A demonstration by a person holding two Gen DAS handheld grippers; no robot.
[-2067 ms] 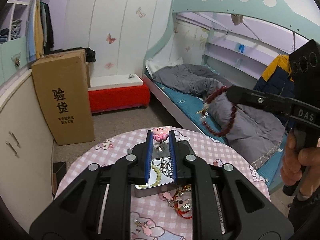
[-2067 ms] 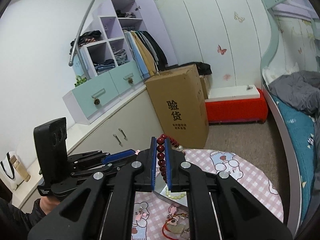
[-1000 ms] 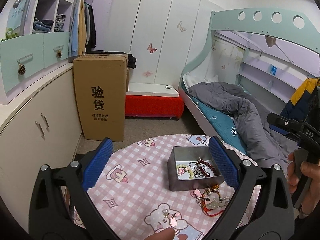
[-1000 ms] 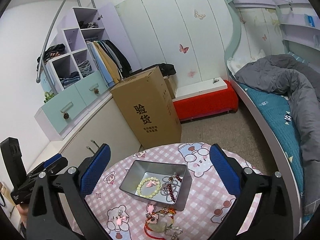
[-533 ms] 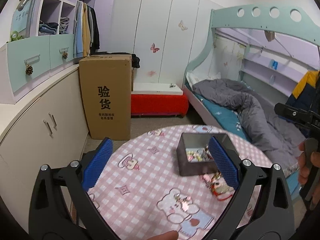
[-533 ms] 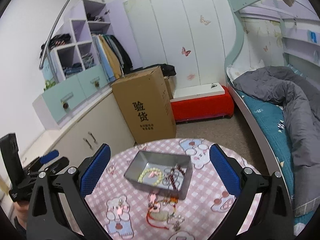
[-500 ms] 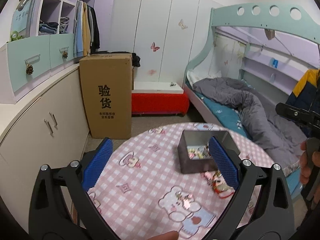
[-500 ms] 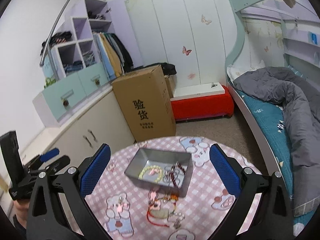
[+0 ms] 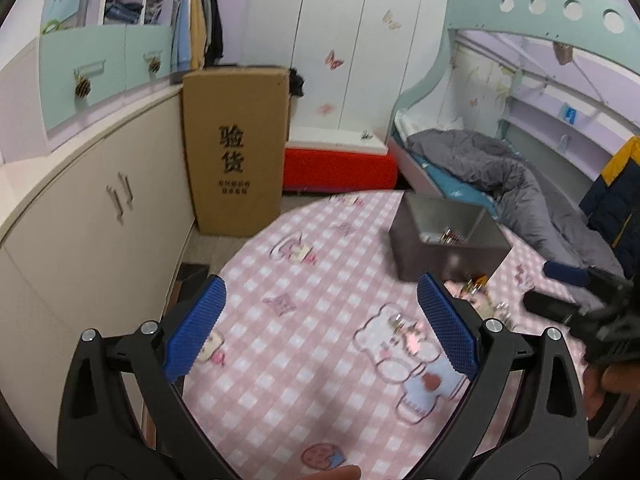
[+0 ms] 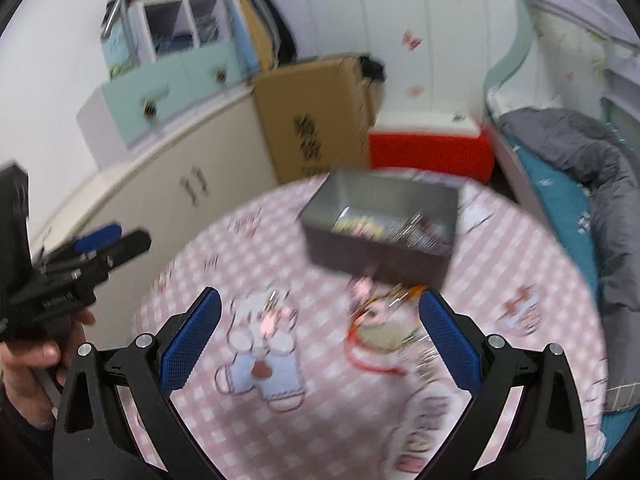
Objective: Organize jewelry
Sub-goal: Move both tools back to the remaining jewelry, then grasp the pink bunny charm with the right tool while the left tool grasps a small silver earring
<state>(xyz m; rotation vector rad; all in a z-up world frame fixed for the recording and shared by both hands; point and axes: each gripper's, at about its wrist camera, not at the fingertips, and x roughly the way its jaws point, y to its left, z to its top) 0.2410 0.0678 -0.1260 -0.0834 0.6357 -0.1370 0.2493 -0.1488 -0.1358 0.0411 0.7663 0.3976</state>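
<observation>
On the round table with its pink checked cloth, a grey metal tin stands toward the far side, and it already holds several pieces: a pale green bead bracelet and some darker, silvery strands can be made out in the right wrist view, though blur hides the detail. Just in front of the tin, on the cloth, a tangle with a red cord and some small metal charms lies loose. A little to its left, a small pink-and-silver trinket rests on a printed bear.

The right tongs are spread wide and hold nothing; they hang low over the table, with the red-cord tangle between the blue pads. The left tongs are likewise wide apart and empty, lower over the near side of the table, and the trinket sits just inside the right pad.

The task looks partly done: some jewelry is in the tin, while at least these two loose pieces remain to be picked up and put inside.
</observation>
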